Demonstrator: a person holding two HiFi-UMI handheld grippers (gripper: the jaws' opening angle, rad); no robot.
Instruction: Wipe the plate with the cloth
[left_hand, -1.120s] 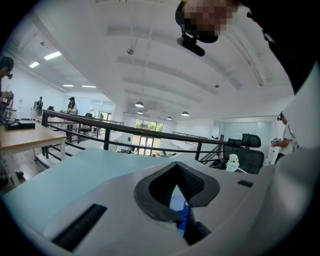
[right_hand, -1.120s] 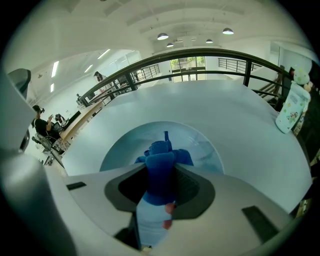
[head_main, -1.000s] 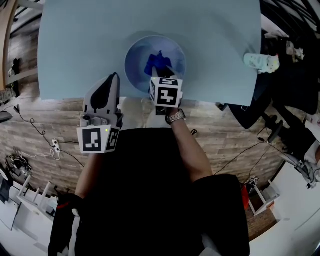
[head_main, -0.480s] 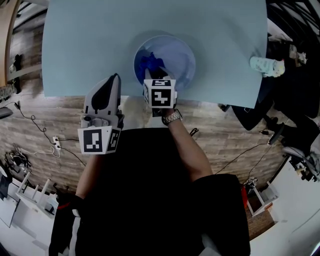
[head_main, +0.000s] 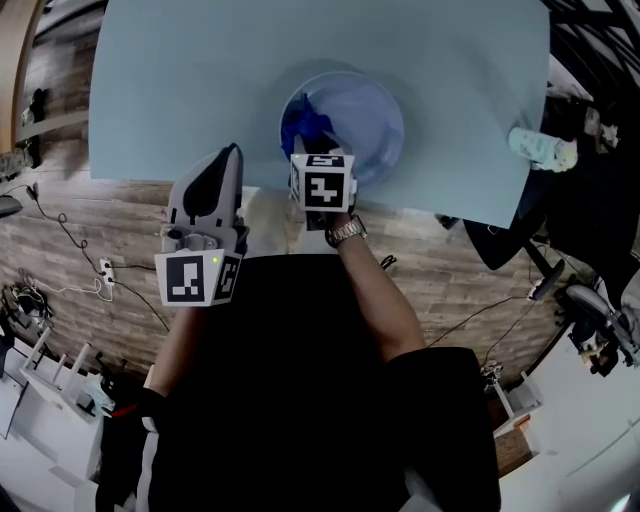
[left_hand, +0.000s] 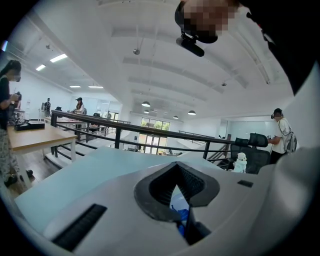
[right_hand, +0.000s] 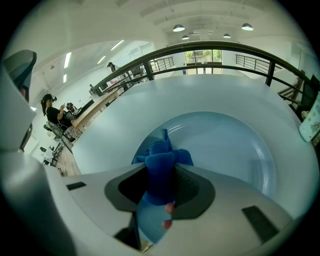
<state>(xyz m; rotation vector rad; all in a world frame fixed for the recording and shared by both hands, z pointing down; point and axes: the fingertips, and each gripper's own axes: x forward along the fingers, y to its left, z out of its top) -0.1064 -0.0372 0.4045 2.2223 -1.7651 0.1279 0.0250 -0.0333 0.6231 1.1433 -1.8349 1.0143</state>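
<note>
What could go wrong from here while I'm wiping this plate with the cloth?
The plate sits near the front edge of the table and the left hand-held gripper isn't holding it, so wiping pressure could slide it off. The right hand-held gripper pinches the cloth in a bunch, so its jaws might scrape the plate.

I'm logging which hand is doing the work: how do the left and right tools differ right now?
The right tool is clamped on the blue cloth; the left tool is shut on nothing. The right tool reaches into the plate; the left tool hangs beside it, at the near edge of the table. Both carry a marker cube.
</note>
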